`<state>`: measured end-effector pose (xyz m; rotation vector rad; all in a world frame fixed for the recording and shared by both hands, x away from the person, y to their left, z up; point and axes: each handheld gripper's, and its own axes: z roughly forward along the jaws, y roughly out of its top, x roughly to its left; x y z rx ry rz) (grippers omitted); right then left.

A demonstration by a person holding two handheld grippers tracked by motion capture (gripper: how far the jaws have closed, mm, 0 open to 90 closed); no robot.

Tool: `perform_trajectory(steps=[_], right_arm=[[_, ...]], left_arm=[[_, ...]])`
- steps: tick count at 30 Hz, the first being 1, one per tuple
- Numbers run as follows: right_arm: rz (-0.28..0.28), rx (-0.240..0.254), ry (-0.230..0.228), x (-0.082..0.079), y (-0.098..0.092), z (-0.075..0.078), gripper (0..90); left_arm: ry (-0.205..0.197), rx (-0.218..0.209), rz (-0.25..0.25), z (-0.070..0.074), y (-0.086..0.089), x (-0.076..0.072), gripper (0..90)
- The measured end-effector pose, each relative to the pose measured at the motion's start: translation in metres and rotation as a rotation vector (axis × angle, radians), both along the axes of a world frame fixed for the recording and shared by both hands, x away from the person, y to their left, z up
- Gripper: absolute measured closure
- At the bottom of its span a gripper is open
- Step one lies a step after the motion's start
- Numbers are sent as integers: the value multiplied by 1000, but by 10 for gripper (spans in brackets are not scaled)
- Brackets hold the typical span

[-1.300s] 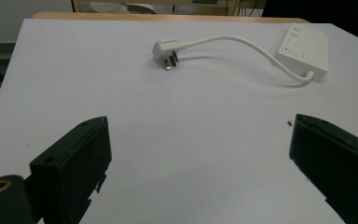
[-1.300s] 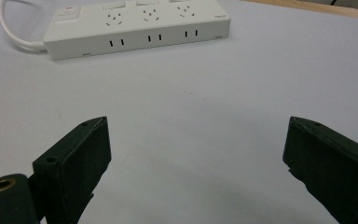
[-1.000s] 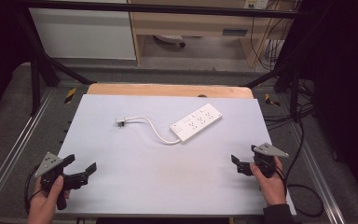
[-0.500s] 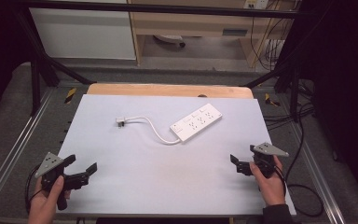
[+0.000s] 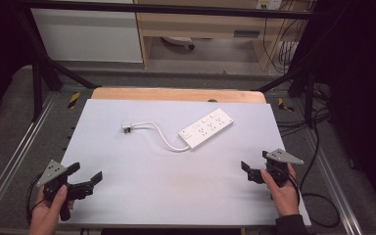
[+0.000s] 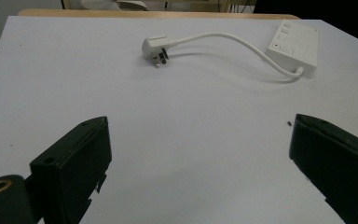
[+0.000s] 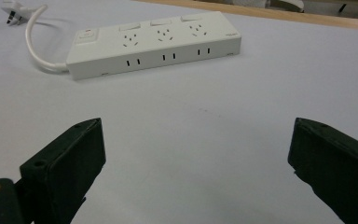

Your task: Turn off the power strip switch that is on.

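A white power strip (image 5: 206,128) lies flat and slanted at the middle-right of the pale table top (image 5: 142,196). Its white cord (image 5: 162,137) curves left to a plug (image 5: 127,128). In the right gripper view the power strip (image 7: 154,43) shows three sockets and a switch. The left gripper view has the plug (image 6: 155,47) ahead and the strip's end (image 6: 295,41) at the far right. My left gripper (image 5: 85,175) sits open at the near left of the table. My right gripper (image 5: 254,167) is open at the near right. Both hold nothing.
A wooden strip (image 5: 178,94) edges the far side of the table. Metal frame rails (image 5: 10,161) run along both sides. Cables (image 5: 318,215) lie on the floor at the right. A shelf unit (image 5: 200,24) stands beyond the table.
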<state>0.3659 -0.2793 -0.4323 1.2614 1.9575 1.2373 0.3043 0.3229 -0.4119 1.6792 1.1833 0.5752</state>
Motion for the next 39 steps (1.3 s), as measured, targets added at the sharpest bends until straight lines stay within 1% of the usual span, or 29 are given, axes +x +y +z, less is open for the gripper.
perform_trajectory(steps=[5,7,8,13,15,18,20,22,23,25,28,29,33,34,35,37,38,39], right_arm=[[10,7,-20,0,2,3,55],[18,9,-40,-1,4,6,60],[18,9,-40,-1,4,6,60],[29,16,-54,3,9,13,61],[34,6,-61,7,13,17,62],[34,10,-60,10,15,19,51],[53,12,-50,16,19,23,49],[61,2,-47,19,22,26,49],[61,2,-47,19,22,26,49],[62,-8,-39,25,26,29,46],[56,-8,-39,28,28,31,42],[54,-7,-39,31,30,35,37],[58,-15,-39,36,34,41,37],[62,-21,-40,39,37,45,38],[62,-21,-40,39,37,45,38],[73,-31,-41,43,41,51,39],[73,-31,-41,43,41,51,39],[78,-31,-42,45,43,55,39]], left_arm=[[4,2,0,0,0,0,55],[8,7,-2,-1,0,0,54],[10,8,-4,-1,0,0,54],[17,8,-5,-2,-1,0,55],[18,7,-6,-2,-1,0,55],[19,9,-6,-3,0,0,55],[27,9,-6,-3,-1,1,55],[30,17,-8,-3,-1,0,55],[30,17,-8,-3,-1,0,55],[30,16,-13,-3,-2,0,55],[34,19,-13,-4,-2,1,55],[33,18,-13,-4,-2,1,55],[34,17,-14,-4,-2,1,55],[35,17,-15,-4,-3,1,55],[36,17,-15,-4,-3,1,55],[36,22,-16,-4,-3,1,55],[37,23,-16,-4,-3,1,55],[38,24,-17,-5,-3,1,55]])
